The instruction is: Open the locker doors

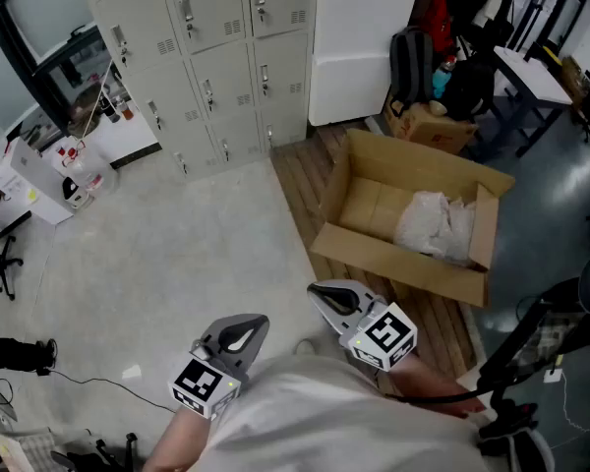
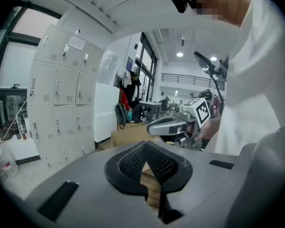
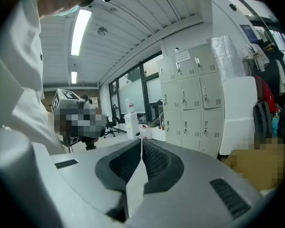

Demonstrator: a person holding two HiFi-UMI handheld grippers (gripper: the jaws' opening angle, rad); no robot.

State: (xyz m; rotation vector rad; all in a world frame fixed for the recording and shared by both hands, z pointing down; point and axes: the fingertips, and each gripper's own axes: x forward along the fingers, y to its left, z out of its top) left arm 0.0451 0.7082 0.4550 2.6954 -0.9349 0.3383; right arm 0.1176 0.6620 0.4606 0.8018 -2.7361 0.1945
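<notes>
The grey lockers [image 1: 206, 57] stand at the far side of the floor with all their doors closed; they also show in the left gripper view [image 2: 61, 103] and the right gripper view [image 3: 192, 103]. Both grippers are held close to the person's body, far from the lockers. My left gripper [image 1: 259, 323] is shut with nothing in it, its tips meeting [image 2: 146, 144]. My right gripper [image 1: 320, 293] is also shut and empty, its jaws pressed together [image 3: 141, 141]. It shows from the side in the left gripper view [image 2: 168, 126].
An open cardboard box [image 1: 374, 254] holding white wrapping lies on wooden planks to the right. A white cabinet [image 1: 359, 42] and a backpack [image 1: 411, 62] stand right of the lockers. A low white table with bottles [image 1: 69, 170] is at the left. A cable [image 1: 88, 377] runs over the floor.
</notes>
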